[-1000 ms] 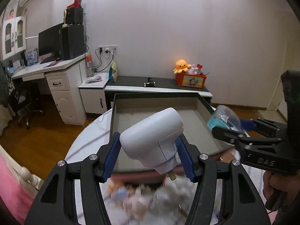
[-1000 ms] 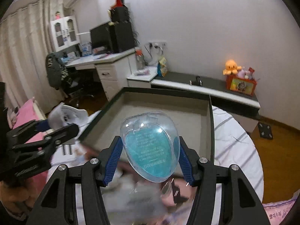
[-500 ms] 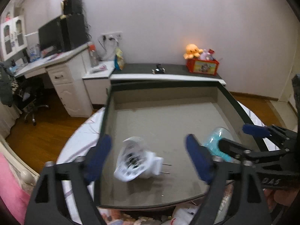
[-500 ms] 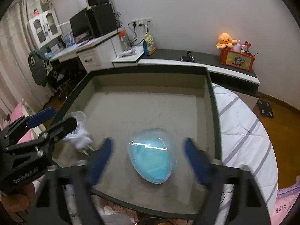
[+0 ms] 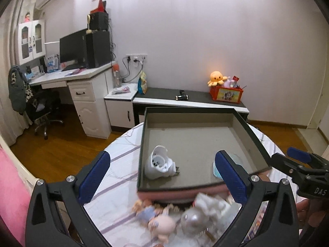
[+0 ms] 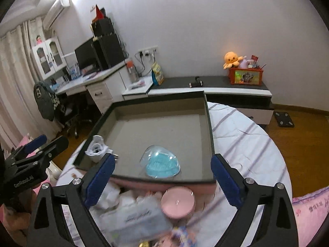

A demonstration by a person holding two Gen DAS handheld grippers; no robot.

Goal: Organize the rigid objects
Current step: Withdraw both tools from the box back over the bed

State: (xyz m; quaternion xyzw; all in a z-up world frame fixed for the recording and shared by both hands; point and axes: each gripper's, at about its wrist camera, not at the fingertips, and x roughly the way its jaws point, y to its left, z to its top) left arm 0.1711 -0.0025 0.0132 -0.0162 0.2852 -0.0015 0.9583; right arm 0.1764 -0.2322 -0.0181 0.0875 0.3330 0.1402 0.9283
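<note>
Now both claws stand spread with nothing between the pads, their jaws having just been opening. The left gripper [image 5: 162, 177] hangs over the near edge of the dark tray [image 5: 242, 116], and the white plug adapter [image 5: 159, 165] lies on its side on the tray floor at about eleven o'clock from that claw, prongs toward the right. The right gripper [image 6: 163, 176] hovers at the same edge; the clear shell with a blue insert [image 6: 161, 162] rests flat just at twelve o'clock from it. A pink round tin [image 6: 177, 204] sits among blurred clutter on the striped bedcover [image 6: 246, 138].
</note>
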